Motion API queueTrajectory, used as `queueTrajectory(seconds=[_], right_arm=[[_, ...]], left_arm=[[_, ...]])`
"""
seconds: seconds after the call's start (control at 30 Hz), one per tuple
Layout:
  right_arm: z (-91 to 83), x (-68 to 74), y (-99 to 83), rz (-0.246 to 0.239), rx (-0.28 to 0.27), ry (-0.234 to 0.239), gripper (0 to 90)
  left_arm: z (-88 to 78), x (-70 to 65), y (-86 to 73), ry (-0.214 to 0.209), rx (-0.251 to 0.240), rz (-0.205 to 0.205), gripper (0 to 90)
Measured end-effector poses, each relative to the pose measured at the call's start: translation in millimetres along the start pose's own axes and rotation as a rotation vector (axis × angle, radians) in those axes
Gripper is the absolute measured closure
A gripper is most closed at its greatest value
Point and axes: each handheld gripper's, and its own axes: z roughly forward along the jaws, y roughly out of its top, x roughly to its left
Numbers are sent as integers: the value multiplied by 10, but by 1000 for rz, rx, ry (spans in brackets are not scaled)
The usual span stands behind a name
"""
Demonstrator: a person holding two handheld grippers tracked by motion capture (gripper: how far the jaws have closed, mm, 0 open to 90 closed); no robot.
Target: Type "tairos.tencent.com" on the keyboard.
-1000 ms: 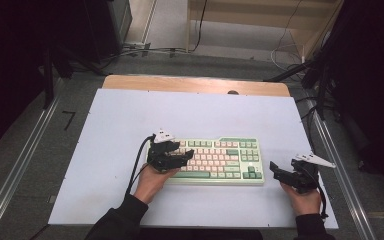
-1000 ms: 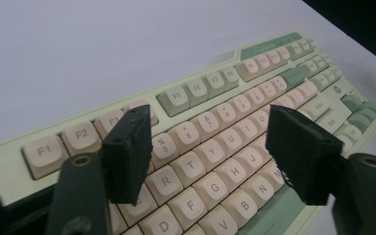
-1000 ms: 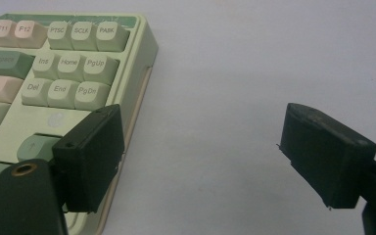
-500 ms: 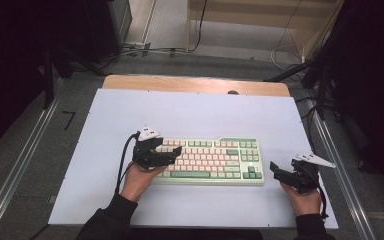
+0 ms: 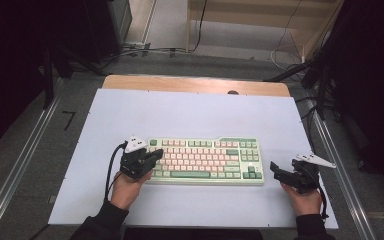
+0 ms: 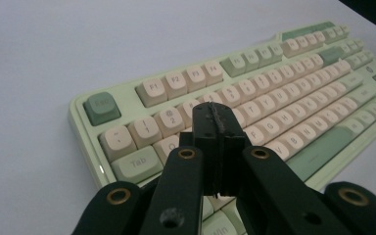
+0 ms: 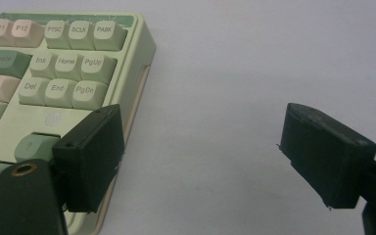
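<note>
Risks mashing two keys at once with the left gripper [image 6: 214,128], jaws pressed together over the mechanical keyboard [image 5: 207,160] mid-table, while right gripper [image 7: 203,161], jaws spread, idles beside it.

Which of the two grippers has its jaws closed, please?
The left gripper, over the keyboard's left end: its jaws press together, while the right gripper's stand wide apart.

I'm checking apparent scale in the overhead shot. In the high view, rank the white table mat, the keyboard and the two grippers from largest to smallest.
1. White table mat
2. Keyboard
3. Left gripper and right gripper: they look about alike, so no ranking between them.
</note>
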Motion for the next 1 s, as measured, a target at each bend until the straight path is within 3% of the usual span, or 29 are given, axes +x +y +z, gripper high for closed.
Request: queueTrajectory(seconds=[0.33, 1.0], right_arm=[[15, 10, -3, -4, 4, -1, 146], [22, 10, -1, -12, 3, -2, 146]], left_arm=[[137, 40, -106, 1, 65, 1, 900], [194, 68, -119, 14, 92, -2, 900]])
